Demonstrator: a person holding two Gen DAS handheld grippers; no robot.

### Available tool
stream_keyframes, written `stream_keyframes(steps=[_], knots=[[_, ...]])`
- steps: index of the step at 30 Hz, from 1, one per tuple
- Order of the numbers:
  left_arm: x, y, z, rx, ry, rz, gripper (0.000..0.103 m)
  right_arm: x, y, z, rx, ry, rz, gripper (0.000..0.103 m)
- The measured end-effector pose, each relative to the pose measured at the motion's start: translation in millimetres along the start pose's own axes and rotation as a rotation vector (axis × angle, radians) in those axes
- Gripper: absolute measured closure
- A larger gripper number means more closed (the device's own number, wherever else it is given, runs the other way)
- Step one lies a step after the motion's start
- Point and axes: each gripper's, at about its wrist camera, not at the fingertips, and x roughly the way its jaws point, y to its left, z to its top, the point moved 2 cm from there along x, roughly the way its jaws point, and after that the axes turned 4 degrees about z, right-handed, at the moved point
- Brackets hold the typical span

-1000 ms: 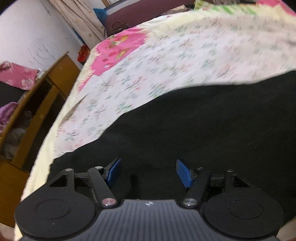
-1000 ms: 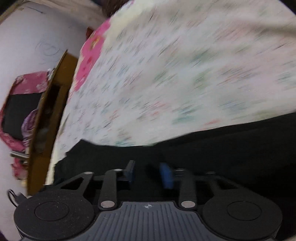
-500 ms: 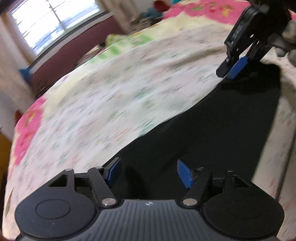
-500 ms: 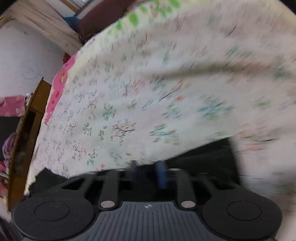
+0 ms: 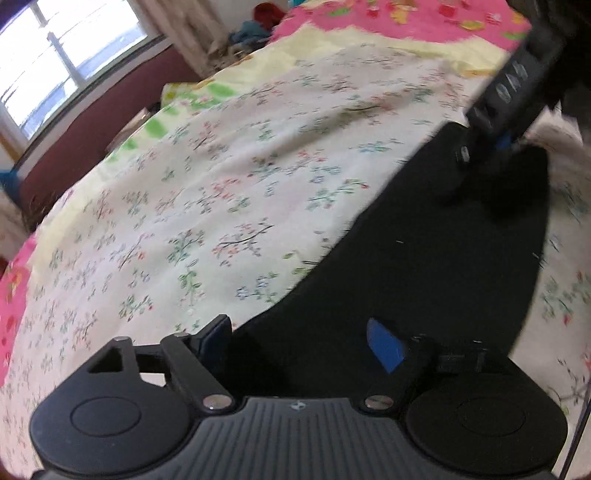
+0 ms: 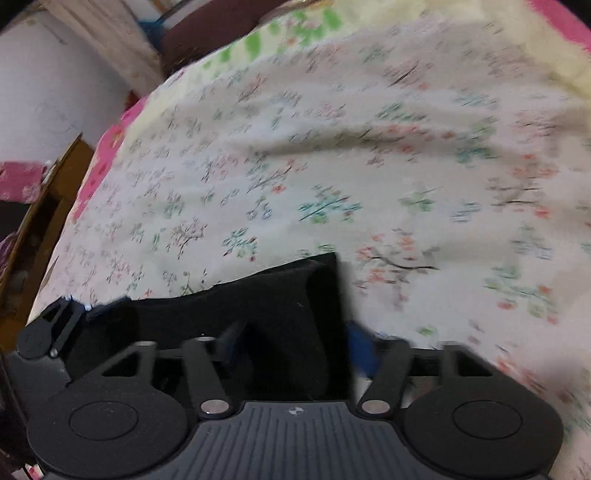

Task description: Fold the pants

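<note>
Black pants (image 5: 424,266) lie flat on the floral bedsheet (image 5: 221,206), running from bottom centre to upper right in the left wrist view. My left gripper (image 5: 301,338) hovers over their near end. Its jaws are opening wide, and cloth lies below them, not pinched. My right gripper (image 5: 495,122) shows at the far end, top right. In the right wrist view, the right gripper (image 6: 297,347) has its jaws opening, with a folded end of the pants (image 6: 295,306) lying loose between the blue pads (image 6: 364,350). The left gripper (image 6: 48,332) shows at the left edge.
The bedsheet (image 6: 332,166) has a pink and yellow border (image 5: 406,26). A wooden cabinet (image 6: 44,221) stands beside the bed at left. A window (image 5: 55,66), a curtain (image 5: 177,33) and a dark maroon backrest (image 5: 92,140) lie beyond the bed.
The left gripper swung round over the pants and now faces the right gripper. Both jaws have spread wider. The right gripper has let go of the pants' end, which rests on the sheet.
</note>
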Motion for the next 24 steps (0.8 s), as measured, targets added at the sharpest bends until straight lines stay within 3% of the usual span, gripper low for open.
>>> stream_keyframes(steps=[5,10,14,16,18,20,22,24], knots=[[-1,1,0,-0.008,0.004,0.013,0.012,5,3,6,-0.061,0.017,0.074,0.034],[-8,1,-2,0.017,-0.012,0.016,0.013,-13,-21,5,0.034,0.043,0.213,0.042],[-27,4,5,0.008,-0.088,-0.063,0.013,-7,-41,6,0.131,0.043,0.271,0.053],[-36,3,9,-0.008,-0.11,-0.123,0.013,-1,-48,9,0.193,0.026,0.293,0.065],[-39,-4,12,-0.017,-0.102,-0.203,0.014,1,-50,11,0.229,0.031,0.281,0.089],[-31,-17,10,0.031,-0.06,-0.211,0.019,-2,-51,10,0.249,0.035,0.269,0.098],[-8,-28,-1,0.071,0.063,-0.203,0.023,-10,-44,10,0.261,0.038,0.27,0.103],[-5,-19,-2,-0.001,0.085,-0.233,0.024,-17,-29,11,0.214,0.04,0.267,0.103]])
